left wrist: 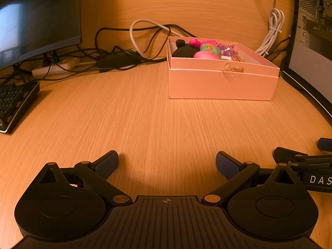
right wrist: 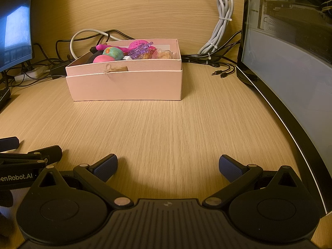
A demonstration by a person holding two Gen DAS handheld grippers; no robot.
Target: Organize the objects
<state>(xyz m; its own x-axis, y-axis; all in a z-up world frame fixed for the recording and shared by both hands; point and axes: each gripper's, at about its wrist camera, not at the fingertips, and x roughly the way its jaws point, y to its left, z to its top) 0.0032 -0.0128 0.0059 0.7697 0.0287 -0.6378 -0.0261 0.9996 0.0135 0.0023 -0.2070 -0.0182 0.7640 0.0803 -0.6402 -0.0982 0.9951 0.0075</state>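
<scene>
The left gripper (left wrist: 167, 164) hangs low over the desk (left wrist: 145, 120), level and pointing toward the box (left wrist: 222, 83), well short of it. Its fingers (left wrist: 108, 162) are spread wide with nothing between them. The right gripper (right wrist: 168, 165) sits just beside it at the same height, likewise aimed at the box, its fingers (right wrist: 231, 169) also wide apart and empty; its tips show at the right edge of the left wrist view, and the left gripper's tips at the left edge of the right wrist view.

The box is pink, open-topped, standing on the desk near the back wall. Inside it lie a black plush (left wrist: 183, 49), a pink ball (right wrist: 103, 59), a green egg (right wrist: 113, 53), purple beads (right wrist: 141, 50) and a pink mesh toy (right wrist: 138, 44). Behind the box run cables (left wrist: 145, 33); left of it stand a monitor (left wrist: 37, 18) and keyboard (left wrist: 14, 101), right of it a PC case (right wrist: 290, 62).
</scene>
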